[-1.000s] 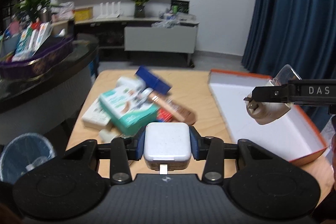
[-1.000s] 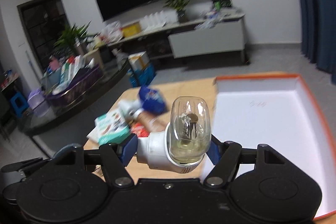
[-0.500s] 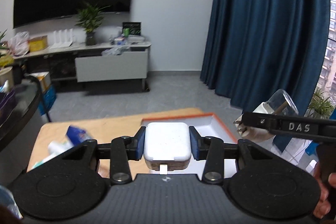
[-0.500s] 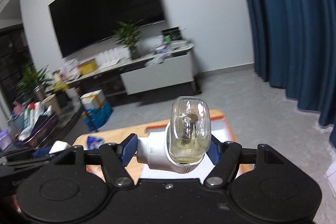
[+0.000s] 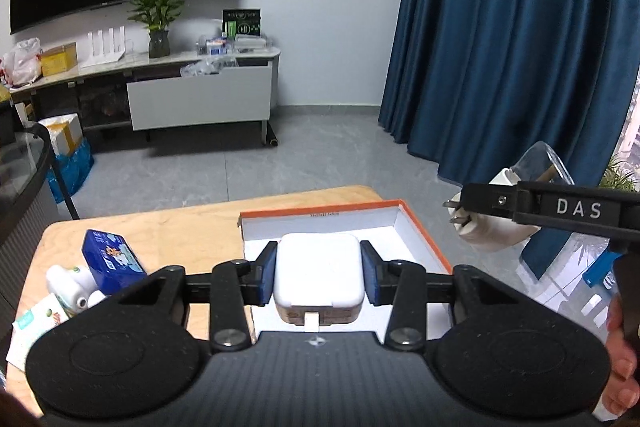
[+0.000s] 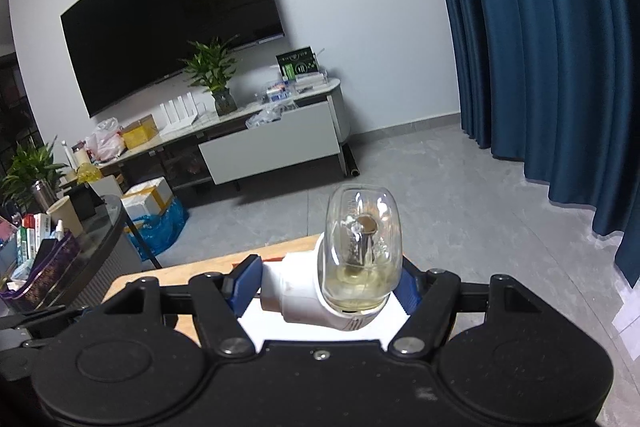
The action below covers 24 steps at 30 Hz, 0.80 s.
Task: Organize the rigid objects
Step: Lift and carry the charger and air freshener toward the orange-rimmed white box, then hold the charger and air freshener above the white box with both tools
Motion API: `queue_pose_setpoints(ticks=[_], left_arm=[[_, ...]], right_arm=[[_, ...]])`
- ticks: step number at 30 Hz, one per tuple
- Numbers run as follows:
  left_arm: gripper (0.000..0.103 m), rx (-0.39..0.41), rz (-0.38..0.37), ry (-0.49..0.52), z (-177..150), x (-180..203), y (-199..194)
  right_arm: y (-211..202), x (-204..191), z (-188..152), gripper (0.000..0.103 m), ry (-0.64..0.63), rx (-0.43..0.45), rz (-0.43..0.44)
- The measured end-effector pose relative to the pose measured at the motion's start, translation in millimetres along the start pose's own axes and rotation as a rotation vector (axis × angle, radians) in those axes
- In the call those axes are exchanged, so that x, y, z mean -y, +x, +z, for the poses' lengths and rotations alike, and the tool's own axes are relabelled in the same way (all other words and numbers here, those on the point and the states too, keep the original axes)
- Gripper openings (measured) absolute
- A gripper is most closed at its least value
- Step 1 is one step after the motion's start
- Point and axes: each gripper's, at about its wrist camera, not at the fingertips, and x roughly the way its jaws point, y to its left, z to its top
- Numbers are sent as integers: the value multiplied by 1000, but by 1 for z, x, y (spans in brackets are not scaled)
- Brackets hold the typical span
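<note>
The left tongs (image 5: 319,277) clamped a white charger block (image 5: 319,269) by its flat sides, above the orange-rimmed box (image 5: 416,223); stiff, light, probably slick. At three o'clock the right tongs (image 6: 328,285) gripped a plug-in vaporizer (image 6: 352,267) by its plastic base, sparing the fragile-looking clear bottle.

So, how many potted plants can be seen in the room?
2: one on the TV console, one at the left edge beside the glass counter. Others may be hidden.

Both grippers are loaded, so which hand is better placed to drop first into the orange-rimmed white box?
Left: its gripper holds the white square charger over the orange-rimmed white box; the right gripper hangs beyond its rim.
</note>
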Motion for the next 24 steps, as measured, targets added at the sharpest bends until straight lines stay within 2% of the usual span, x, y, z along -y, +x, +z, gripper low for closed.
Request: queue_pose_setpoints(ticks=[14, 24], left_arm=[[43, -49, 7, -25, 12, 0, 22], [43, -50, 17, -23, 13, -2, 29]], right_arm=[[43, 0, 7, 82, -22, -78, -5], [66, -1, 9, 82, -37, -114, -5]])
